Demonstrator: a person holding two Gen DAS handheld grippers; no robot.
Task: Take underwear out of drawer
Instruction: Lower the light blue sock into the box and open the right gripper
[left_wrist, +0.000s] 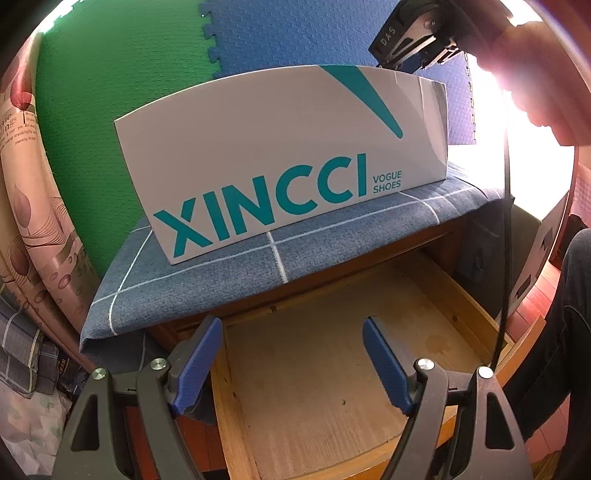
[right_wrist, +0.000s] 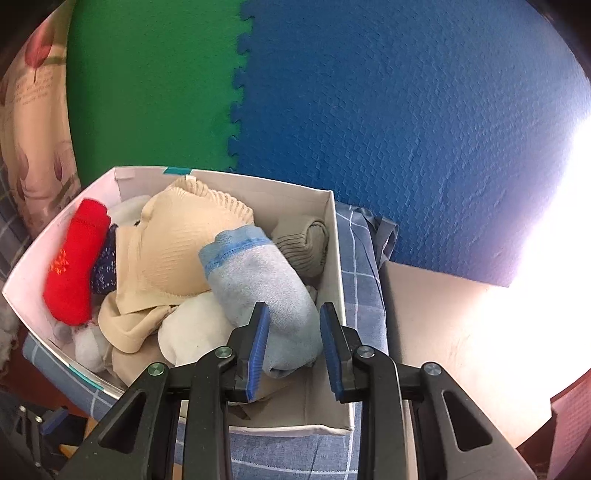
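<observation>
A pulled-out wooden drawer (left_wrist: 461, 295) shows only its bare floor in the left wrist view. My left gripper (left_wrist: 291, 325) hangs open over it, nothing between its blue pads. A white shoe box (left_wrist: 258, 155) stands on the cabinet top above. The right gripper's black body (left_wrist: 417, 33) hovers over the box. In the right wrist view my right gripper (right_wrist: 294, 308) is shut on a rolled light blue underwear piece (right_wrist: 258, 280) over the box's near right corner (right_wrist: 334, 236). A beige bra (right_wrist: 177, 251), a red garment (right_wrist: 74, 266) and a grey roll (right_wrist: 306, 243) lie inside.
A blue checked cloth (left_wrist: 184, 288) covers the cabinet top under the box. Green (left_wrist: 110, 110) and blue foam mats (right_wrist: 406, 129) line the wall behind. A flowered curtain (left_wrist: 33, 206) hangs left. A person's leg (left_wrist: 554, 332) and a black cable (left_wrist: 508, 221) are at right.
</observation>
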